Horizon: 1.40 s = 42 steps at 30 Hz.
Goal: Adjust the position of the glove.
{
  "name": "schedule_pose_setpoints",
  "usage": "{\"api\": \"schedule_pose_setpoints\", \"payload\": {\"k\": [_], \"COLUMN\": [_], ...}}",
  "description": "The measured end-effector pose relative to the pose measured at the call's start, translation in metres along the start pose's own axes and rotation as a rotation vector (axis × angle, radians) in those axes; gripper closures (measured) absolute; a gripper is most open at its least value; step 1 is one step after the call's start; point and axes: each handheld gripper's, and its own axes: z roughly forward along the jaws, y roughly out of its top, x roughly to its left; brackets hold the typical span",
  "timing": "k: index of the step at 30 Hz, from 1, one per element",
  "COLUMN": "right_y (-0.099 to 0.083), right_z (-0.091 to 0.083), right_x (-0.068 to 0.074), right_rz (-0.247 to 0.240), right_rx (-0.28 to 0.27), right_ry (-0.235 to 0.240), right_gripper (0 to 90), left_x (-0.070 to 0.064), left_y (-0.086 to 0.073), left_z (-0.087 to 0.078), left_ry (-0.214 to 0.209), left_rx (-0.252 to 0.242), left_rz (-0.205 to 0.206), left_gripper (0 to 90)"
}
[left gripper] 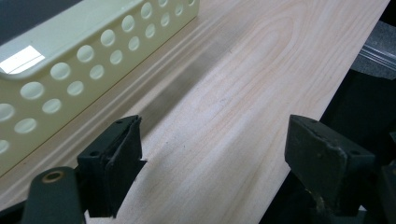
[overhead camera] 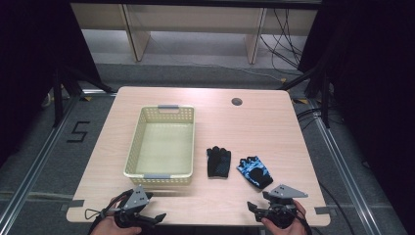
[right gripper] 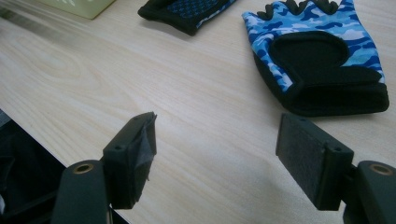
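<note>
A blue camouflage glove [overhead camera: 254, 171] [right gripper: 317, 60] lies flat on the wooden table, right of centre. A black glove with a blue palm [overhead camera: 218, 161] [right gripper: 187, 11] lies just left of it. A pale yellow perforated basket [overhead camera: 161, 147] [left gripper: 70, 70] stands empty on the left half. My left gripper [overhead camera: 155, 217] [left gripper: 212, 158] rests open at the front left edge, close to the basket's near wall. My right gripper [overhead camera: 253, 208] [right gripper: 217, 149] is open at the front right edge, a short way in front of the camouflage glove. Nothing sits between either pair of jaws.
The table [overhead camera: 254, 122] has a round cable hole [overhead camera: 237, 102] at the back. Dark curtains, metal floor rails and cables surround the table.
</note>
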Motion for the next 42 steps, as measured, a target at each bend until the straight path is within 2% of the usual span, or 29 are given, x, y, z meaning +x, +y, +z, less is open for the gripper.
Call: {"api": "schedule_pose_setpoints", "payload": {"k": [4,6,7,9,15,16,17,18,19,20,22,25,26,27,31,33,34,35,38,42], "right_y": [0.000,0.000,0.001,0.002,0.003,0.004,0.004,0.004,0.004,0.004,0.005,0.007,0.008,0.009,0.020,0.027,0.030,0.034,0.047,0.065], "right_z": [0.000,-0.001,0.000,0.000,0.002,0.002,0.001,0.002,0.002,0.002,0.003,0.004,0.005,0.006,0.012,0.016,0.018,0.022,0.030,0.044], "right_x": [0.000,0.003,0.000,0.000,0.000,0.001,0.005,0.005,0.002,0.003,0.002,0.005,0.005,0.006,0.010,0.011,0.014,0.011,0.011,0.011], "right_rz": [0.000,0.032,-0.018,-0.010,-0.028,-0.012,0.024,0.021,-0.016,-0.004,-0.019,-0.022,-0.028,-0.029,-0.032,-0.048,-0.023,-0.054,-0.058,-0.067], "right_rx": [-0.002,0.006,-0.018,-0.026,-0.035,-0.025,-0.005,-0.003,-0.018,-0.030,-0.043,-0.036,-0.050,-0.054,-0.068,-0.071,-0.048,-0.061,-0.052,-0.043], "right_ry": [-0.001,0.001,-0.007,-0.002,0.000,0.000,-0.003,0.008,-0.002,-0.001,0.008,0.016,0.029,0.032,0.037,0.039,0.031,0.030,0.029,0.022], "right_gripper": [30.2,31.9,32.1,32.3,33.6,33.6,33.6,33.8,34.1,34.6,35.1,36.0,36.8,38.1,40.2,42.3,43.7,44.4,46.9,50.5], "left_x": [0.000,0.000,0.000,0.000,0.000,0.000,0.000,0.000,0.000,0.001,-0.002,-0.002,-0.002,0.000,0.000,0.000,0.001,0.001,0.001,0.001], "left_y": [0.000,0.000,0.000,0.000,0.000,0.000,0.000,0.000,0.000,0.000,0.000,0.000,0.000,0.000,0.000,0.000,0.000,0.000,0.000,0.000], "left_z": [0.000,0.000,0.000,0.000,0.001,0.001,0.001,0.000,0.000,0.000,0.001,0.001,0.001,0.000,0.000,0.000,0.000,0.000,0.000,0.000], "left_ry": [0.000,-0.001,-0.001,0.001,-0.006,-0.007,-0.007,-0.002,-0.004,-0.001,-0.011,-0.010,-0.010,-0.002,-0.003,-0.004,-0.001,-0.001,0.001,-0.005], "left_rx": [-0.002,-0.001,0.000,-0.002,-0.007,-0.007,-0.008,-0.002,-0.002,-0.003,-0.020,-0.020,-0.020,-0.002,-0.008,-0.008,-0.007,-0.007,-0.010,-0.013], "left_rz": [0.000,0.002,0.002,0.000,-0.004,-0.004,-0.005,-0.001,-0.002,0.002,-0.044,-0.043,-0.043,-0.021,-0.031,-0.031,-0.010,-0.008,-0.018,-0.012], "left_gripper": [18.8,18.8,18.8,18.8,18.8,18.8,18.8,18.8,18.8,18.8,18.8,18.8,18.8,18.8,18.8,18.8,18.8,18.8,18.8,18.8]}}
